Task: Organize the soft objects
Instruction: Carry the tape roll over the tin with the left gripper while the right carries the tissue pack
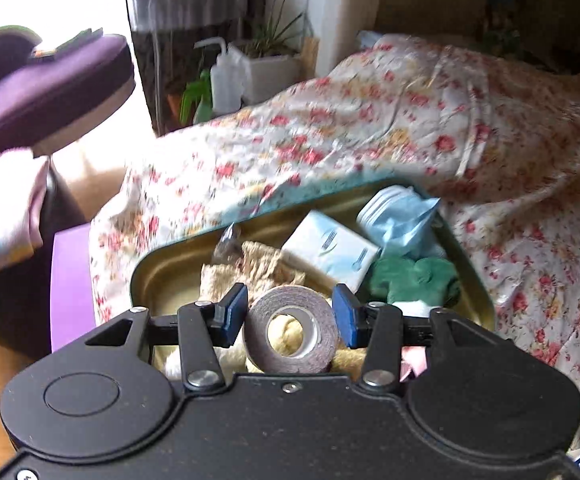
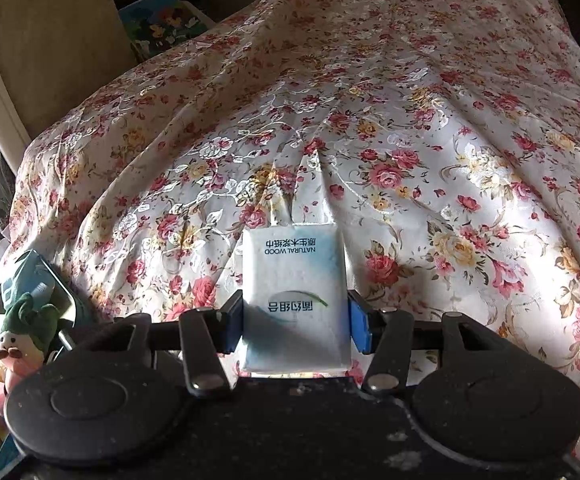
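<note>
My left gripper (image 1: 291,318) is shut on a grey roll of tape (image 1: 290,330) and holds it over a gold tin tray (image 1: 162,272). In the tray lie a white tissue pack (image 1: 329,252), a blue bag of cotton pads (image 1: 397,220), a green plush (image 1: 413,280) and a beige cloth (image 1: 258,268). My right gripper (image 2: 295,326) is shut on a white tissue pack (image 2: 293,296) printed "NATURAL WOOD", held above the floral bedspread (image 2: 409,140).
The floral bedspread (image 1: 369,128) covers the bed. A purple chair (image 1: 42,88) and a purple box (image 1: 70,288) stand at the left. A plush doll with a green hat (image 2: 22,336) and the tray's corner show at the right wrist view's left edge.
</note>
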Motion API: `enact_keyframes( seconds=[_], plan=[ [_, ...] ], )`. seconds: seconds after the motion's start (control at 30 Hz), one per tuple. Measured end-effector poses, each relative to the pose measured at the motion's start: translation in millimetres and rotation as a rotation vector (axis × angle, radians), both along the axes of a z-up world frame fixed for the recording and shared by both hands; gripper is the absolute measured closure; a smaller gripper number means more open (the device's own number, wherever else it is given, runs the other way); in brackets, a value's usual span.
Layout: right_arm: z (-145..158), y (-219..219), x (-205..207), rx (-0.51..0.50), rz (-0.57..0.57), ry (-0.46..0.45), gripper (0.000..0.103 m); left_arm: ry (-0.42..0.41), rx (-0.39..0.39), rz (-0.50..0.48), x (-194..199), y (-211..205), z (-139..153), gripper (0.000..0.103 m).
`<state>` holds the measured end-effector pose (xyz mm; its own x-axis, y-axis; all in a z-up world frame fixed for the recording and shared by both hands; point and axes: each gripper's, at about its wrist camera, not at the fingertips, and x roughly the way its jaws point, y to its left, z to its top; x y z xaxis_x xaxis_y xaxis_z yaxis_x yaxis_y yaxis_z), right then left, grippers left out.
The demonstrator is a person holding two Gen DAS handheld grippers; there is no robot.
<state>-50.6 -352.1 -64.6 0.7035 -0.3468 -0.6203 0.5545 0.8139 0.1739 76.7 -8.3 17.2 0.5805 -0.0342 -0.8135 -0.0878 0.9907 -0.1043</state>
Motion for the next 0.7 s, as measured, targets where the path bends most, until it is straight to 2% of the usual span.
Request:
enact_keyframes(
  seconds=[0.13, 0.37, 0.47, 0.7],
  plan=[
    [2, 7, 5, -0.046, -0.001, 0.038, 0.051, 0.027, -0.001, 0.006, 2, 3, -5, 0.057],
    [10, 32, 18, -0.151, 0.071, 0.124, 0.052, 0.034, -0.016, 0.003, 2, 7, -6, 0.057],
    [23, 40, 21, -0.130, 0.106, 0.123, 0.052, 0.037, -0.029, 0.019, 3, 12, -7, 0.057],
    [77, 81, 33, -0.083, 0.235, 0.072, 0.051, 0.022, -0.020, 0.050, 3, 18, -5, 0.057]
  ],
)
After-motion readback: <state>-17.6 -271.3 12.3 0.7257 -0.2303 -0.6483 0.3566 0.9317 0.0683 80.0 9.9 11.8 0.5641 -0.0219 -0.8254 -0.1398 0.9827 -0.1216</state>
